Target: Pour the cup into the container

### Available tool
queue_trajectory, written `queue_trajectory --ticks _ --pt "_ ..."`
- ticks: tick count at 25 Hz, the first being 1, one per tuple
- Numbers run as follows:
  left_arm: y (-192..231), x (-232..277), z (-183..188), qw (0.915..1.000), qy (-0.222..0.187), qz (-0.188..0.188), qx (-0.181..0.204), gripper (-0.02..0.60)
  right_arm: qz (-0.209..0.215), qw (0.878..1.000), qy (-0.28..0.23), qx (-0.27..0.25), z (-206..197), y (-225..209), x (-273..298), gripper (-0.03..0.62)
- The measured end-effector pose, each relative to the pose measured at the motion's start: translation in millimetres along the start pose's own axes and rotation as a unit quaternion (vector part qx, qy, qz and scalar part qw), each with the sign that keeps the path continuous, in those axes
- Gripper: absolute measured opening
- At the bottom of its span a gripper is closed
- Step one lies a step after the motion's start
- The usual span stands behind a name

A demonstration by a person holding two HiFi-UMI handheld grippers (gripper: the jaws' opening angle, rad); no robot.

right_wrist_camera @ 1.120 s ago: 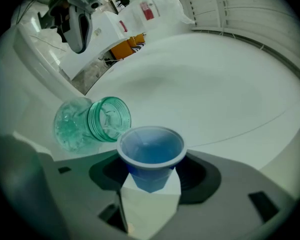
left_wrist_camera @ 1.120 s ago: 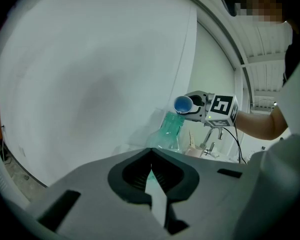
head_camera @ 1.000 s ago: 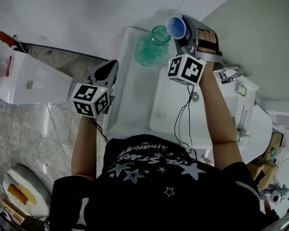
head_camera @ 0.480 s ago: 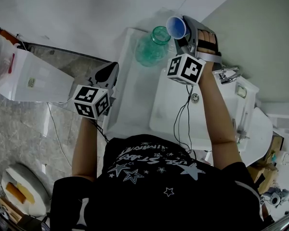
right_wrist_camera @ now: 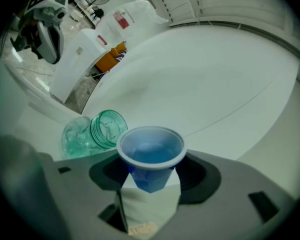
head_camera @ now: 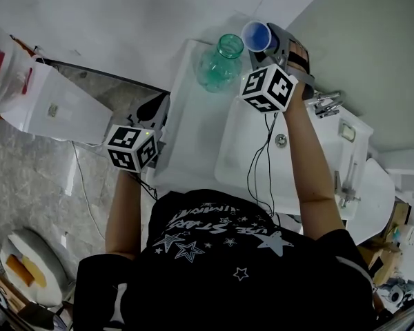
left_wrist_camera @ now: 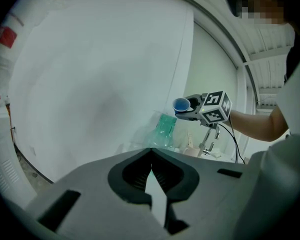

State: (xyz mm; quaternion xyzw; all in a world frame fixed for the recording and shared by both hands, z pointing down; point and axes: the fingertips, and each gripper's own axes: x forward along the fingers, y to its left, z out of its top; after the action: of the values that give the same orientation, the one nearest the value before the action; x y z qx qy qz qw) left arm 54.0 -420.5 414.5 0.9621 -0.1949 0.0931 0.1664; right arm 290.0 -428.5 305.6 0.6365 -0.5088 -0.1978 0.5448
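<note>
A blue plastic cup [right_wrist_camera: 150, 154] stands roughly upright between the jaws of my right gripper [right_wrist_camera: 150, 178], which is shut on its lower body. In the head view the cup [head_camera: 257, 36] hangs just right of the mouth of a green glass jar [head_camera: 217, 64]. The jar [right_wrist_camera: 92, 132] rests on the far end of a white counter [head_camera: 186, 136]. The cup's inside looks blue, and I cannot tell how full it is. My left gripper [head_camera: 157, 107] is held at the counter's left edge, well short of the jar [left_wrist_camera: 163, 131]. Its jaws meet at the tips [left_wrist_camera: 151, 166] with nothing between them.
A white sink basin [head_camera: 245, 161] lies right of the counter, with a chrome tap [head_camera: 326, 103] beyond it. A cable hangs from the right gripper over the basin. A white box and bag [head_camera: 52, 105] stand at the left. White walls close in behind the jar.
The right gripper with the cup has shifted slightly farther from me beside the jar's mouth, and the cup's opening faces up more squarely. The left gripper has hardly moved.
</note>
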Motion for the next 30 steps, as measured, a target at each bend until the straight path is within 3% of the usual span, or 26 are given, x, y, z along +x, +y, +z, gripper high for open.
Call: queue_trajectory --ticks 11,16,23,30 --pt "-34.6 -31.2 -3.4 0.9997 -0.013 0.022 0.003 0.012 0.033 0.988 -0.058 0.142 -1.6 3.3 -45.7 0.279" --pt "-50.2 -44.2 -8.9 0.9993 -0.015 0.033 0.0 0.012 0.075 0.969 -0.1 0.215 4.8 16.0 -75.3 0.279" --pt "-73.2 -65.6 -25.2 0.9986 -0.01 0.052 -0.002 0.012 0.118 0.951 -0.155 0.242 17.4 48.0 -118.3 0.279" --pt "-90.5 -88.6 -49.3 0.9973 -0.001 0.073 -0.01 0.012 0.207 0.91 -0.206 0.293 30.6 109.9 -156.1 0.281"
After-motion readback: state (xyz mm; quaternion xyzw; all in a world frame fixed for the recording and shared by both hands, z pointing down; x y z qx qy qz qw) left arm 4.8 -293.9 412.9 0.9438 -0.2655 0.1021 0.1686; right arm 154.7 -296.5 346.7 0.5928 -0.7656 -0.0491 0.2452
